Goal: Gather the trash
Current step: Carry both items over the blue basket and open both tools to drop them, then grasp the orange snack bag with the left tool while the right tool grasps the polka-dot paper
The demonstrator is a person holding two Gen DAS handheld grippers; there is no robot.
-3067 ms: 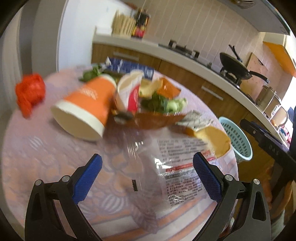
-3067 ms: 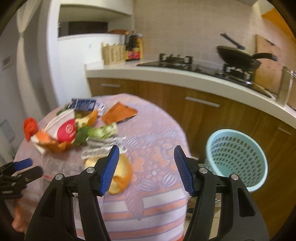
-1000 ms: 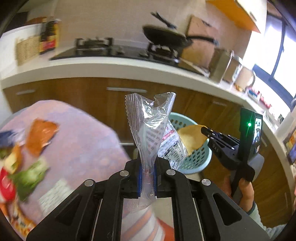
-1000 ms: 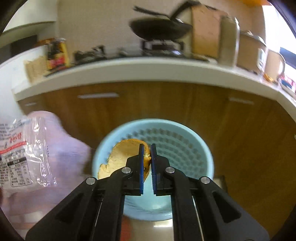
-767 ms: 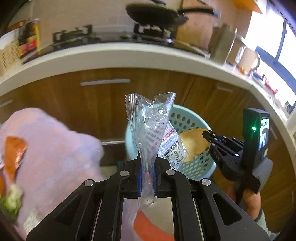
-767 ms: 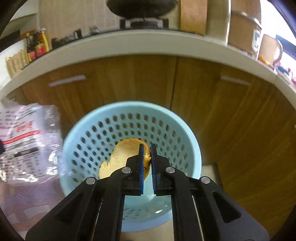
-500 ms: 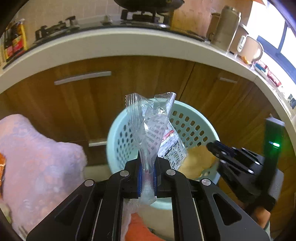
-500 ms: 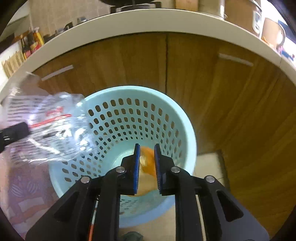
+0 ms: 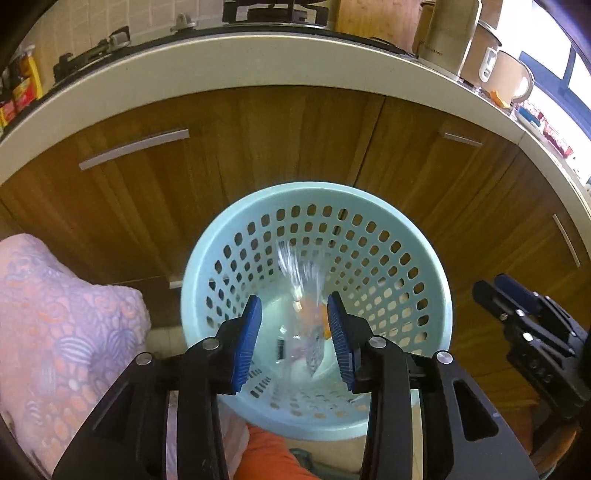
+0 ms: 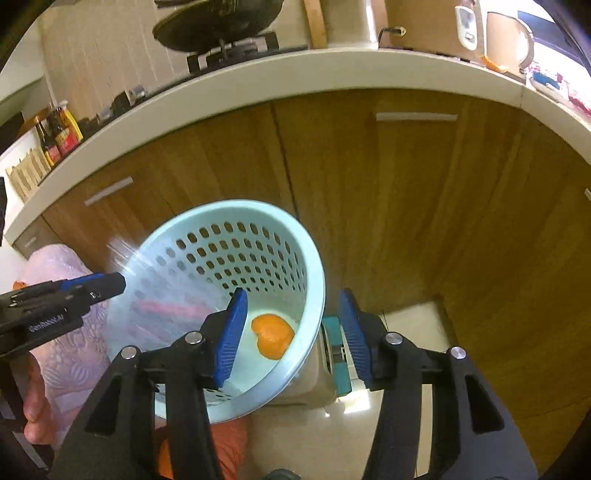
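Above a pale-blue perforated basket (image 9: 373, 236), left gripper (image 9: 294, 338) poised with blue-padded fingers (image 9: 246, 343) parted to a moderate gap, gripping nothing. Between and just beyond those fingers, clear plastic wrapper (image 9: 301, 295) blurred inside the basket's mouth, touching neither pad, printed label faintly visible low down. At the right edge of the left wrist view, right gripper (image 9: 517, 314) black and angled toward the basket's rim.

From the right wrist view, right gripper (image 10: 290, 332) spread wide, nothing between its fingers (image 10: 231, 332); near rim of the basket (image 10: 229, 214) passing through the gap. Down on the basket floor, orange peel (image 10: 272, 338) lying flat, seen just beside the left-hand pad but well below it, out of contact. Off to the left, left gripper (image 10: 92, 286) reaching over the basket's far rim, with the wrapper (image 10: 162, 295) a pale streak with a red band across the basket opening.

Behind the basket, wooden cabinet doors (image 9: 258, 147) under a cream bench (image 9: 221, 62) carrying a gas hob (image 9: 277, 7). Beside the basket, purple patterned tablecloth (image 9: 55, 314).
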